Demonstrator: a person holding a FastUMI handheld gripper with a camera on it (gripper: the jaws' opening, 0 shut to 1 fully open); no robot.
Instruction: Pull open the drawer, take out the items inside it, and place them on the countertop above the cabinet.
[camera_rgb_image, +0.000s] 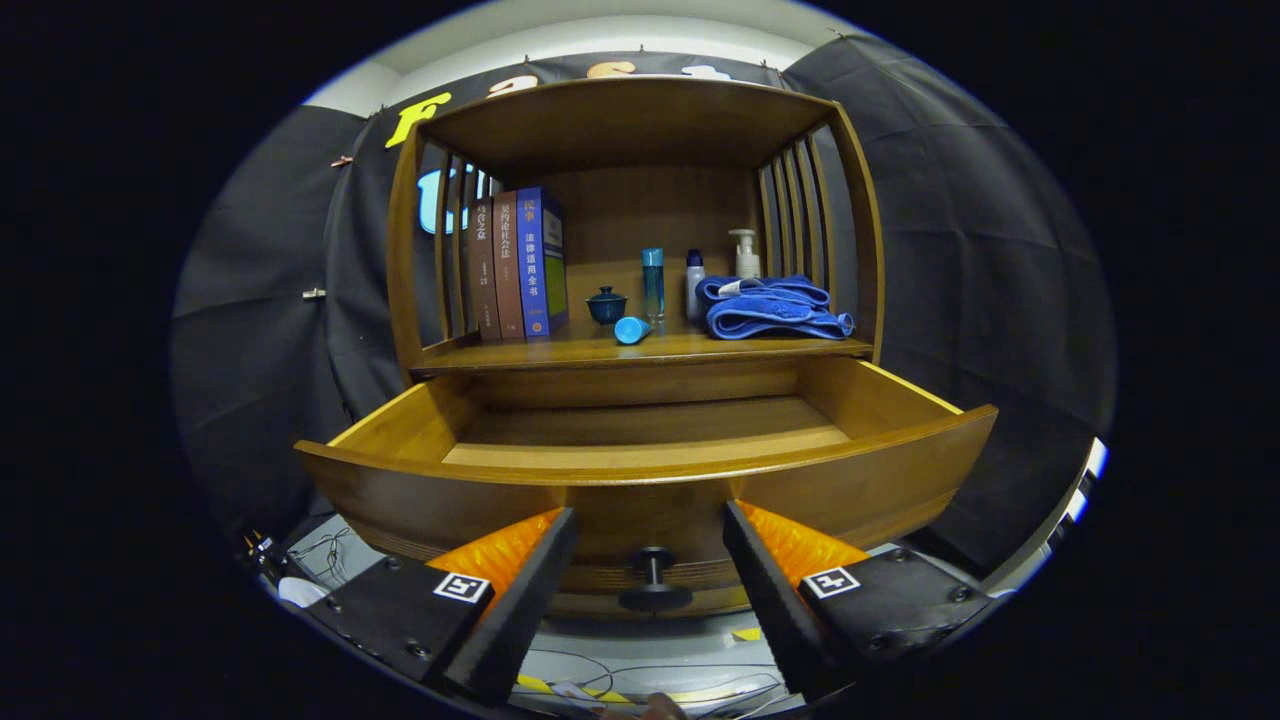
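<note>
1. The drawer (650, 450) stands pulled out from the cabinet (640, 200), and the part of its floor in view lies bare. Whether anything rests behind the near front wall cannot be told.
2. The tongs (650, 545) are spread apart and grip nothing. The drawer knob (655, 578) lies between the two fingers (520, 590), touching neither.
3. Step in hand, as a judgement: with the drawer open, the tongs should rise clear of the knob and over the front rim to look into the drawer. A level, slow lift would keep the fingers from catching the rim.
4. The tabletop (600, 350) above the drawer carries three books (515, 265), a small lidded cup (607, 305), a tall blue bottle (653, 285), a blue object lying on its side (632, 329), a white bottle (695, 285), a pump bottle (745, 255) and a folded blue towel (770, 310).
5. These things lie well beyond the fingers, past the whole drawer. Any further item should go on the bare front strip, between the books and the towel.
</note>
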